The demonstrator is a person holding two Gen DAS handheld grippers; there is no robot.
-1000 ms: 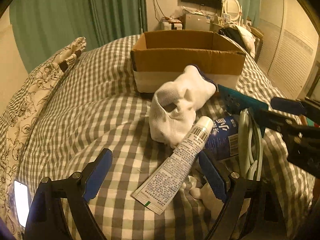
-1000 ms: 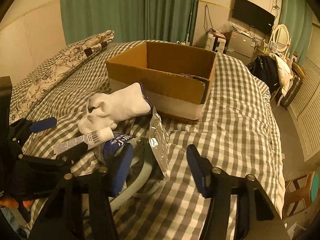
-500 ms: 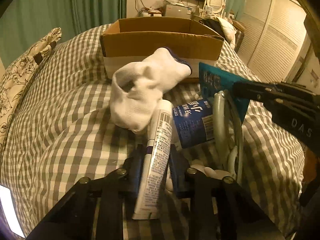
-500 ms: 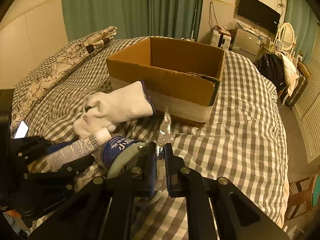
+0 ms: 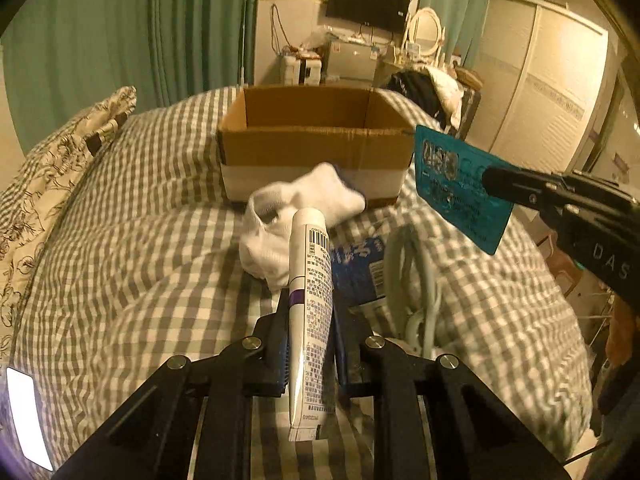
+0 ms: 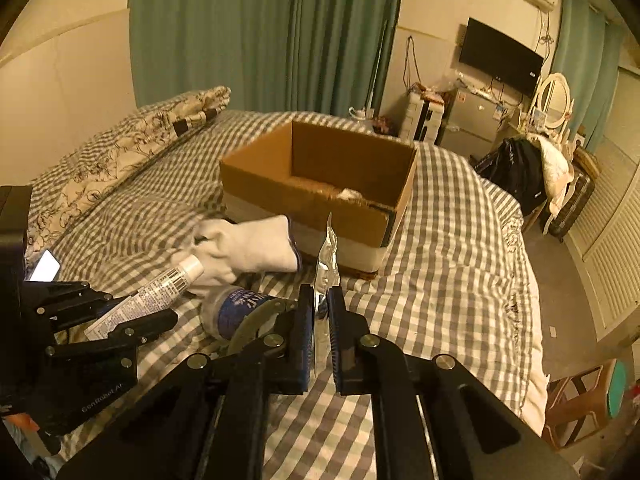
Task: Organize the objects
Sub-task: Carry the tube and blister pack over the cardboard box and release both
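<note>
The left gripper clamps a white tube above the checked bed. Beyond lie a white glove and cardboard box; the right gripper pinches a teal packet.

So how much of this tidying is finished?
Barely started. The cardboard box shows only something small and pale inside. In hand: the left gripper clamps a white tube, the right gripper a teal packet. Left on the bed: white sock, blue-labelled bottle, pale cable.
</note>
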